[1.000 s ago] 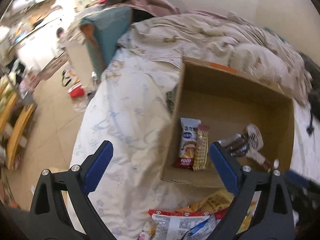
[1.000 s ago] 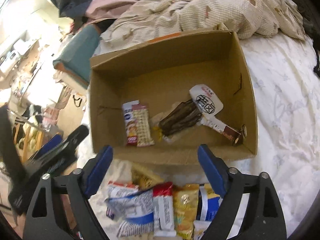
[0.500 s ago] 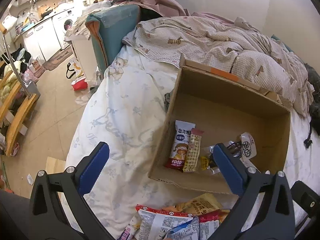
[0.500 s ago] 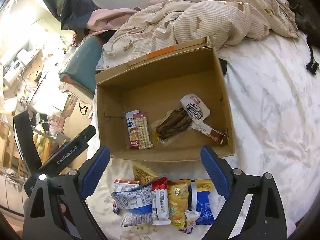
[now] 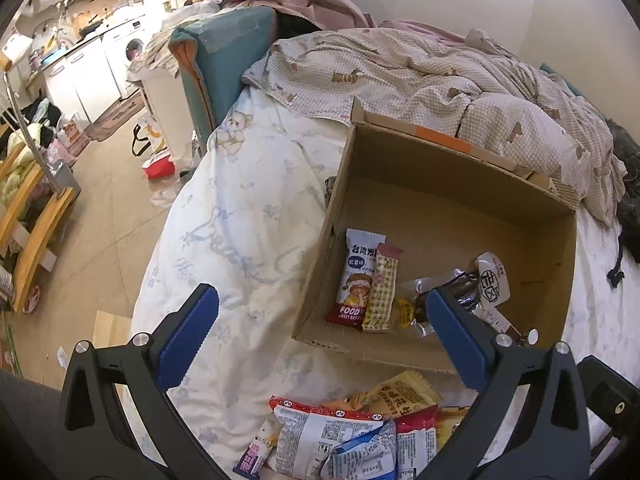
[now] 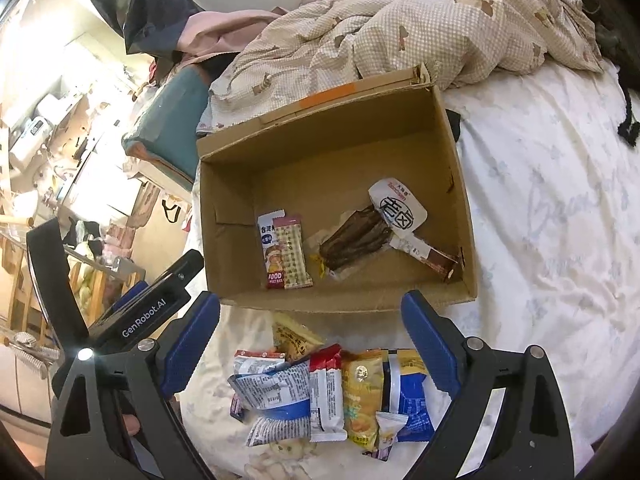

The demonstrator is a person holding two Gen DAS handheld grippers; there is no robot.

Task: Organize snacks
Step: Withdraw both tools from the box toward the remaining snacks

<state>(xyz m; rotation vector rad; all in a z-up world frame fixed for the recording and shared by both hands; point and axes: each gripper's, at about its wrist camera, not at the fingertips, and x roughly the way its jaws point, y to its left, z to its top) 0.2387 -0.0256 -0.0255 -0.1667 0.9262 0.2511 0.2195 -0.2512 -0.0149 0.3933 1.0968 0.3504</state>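
The bed (image 6: 560, 216), spread with a pale flowered sheet, carries everything; a checked quilt (image 6: 420, 28) is heaped at its far end. A cardboard box (image 6: 466, 216) sits open on the sheet just in front of the quilt. Inside, toward its near wall, lie a red-and-white rice snack (image 6: 273, 254) touching a checked bar (image 6: 294, 258) on the left, and a dark vacuum-packed snack (image 6: 354, 242) with a white-labelled packet (image 6: 398, 208) on the right. The far half of the box floor is bare.

Just near of the box, on the sheet, a loose pile of snack packets (image 6: 332, 392) waits: a white-and-blue bag, a red-topped white bar, a yellow pouch and a blue bag, overlapping one another.

The right gripper (image 6: 310, 344) hovers over this pile with its jaws spread wide and nothing between the pads. The left gripper (image 5: 320, 340) hangs off to the left of the box's near corner, jaws equally wide and empty.

The step in hand looks like the return between drops: some snacks are boxed, most are not. The next move probably calls for lowering one gripper onto a single packet at the top of the pile, closing on its edge without dragging neighbours, then carrying it over the near wall.
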